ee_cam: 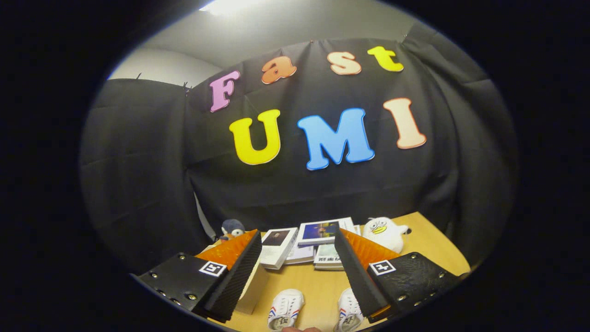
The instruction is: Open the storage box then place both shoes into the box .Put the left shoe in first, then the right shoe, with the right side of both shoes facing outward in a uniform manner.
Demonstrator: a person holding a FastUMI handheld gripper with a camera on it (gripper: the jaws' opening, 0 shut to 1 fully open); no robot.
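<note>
We hold the hand-held gripper [295, 272] spread wide above the surface [318, 281], grasping nothing.

Two white shoes with red and blue stripes lie low between our fingers: one shoe [285, 309] left, the other shoe [348, 312] against the right finger. The pale storage box [256, 288] sits behind the left finger. Books [302, 244] and a white plush toy [383, 233] lie beyond.

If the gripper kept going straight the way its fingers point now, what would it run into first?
Probably the stack of books lying just beyond the open gripper, near the black cloth wall. The two white shoes sit lower, between the fingers, likely under that line; depth is unclear.
</note>
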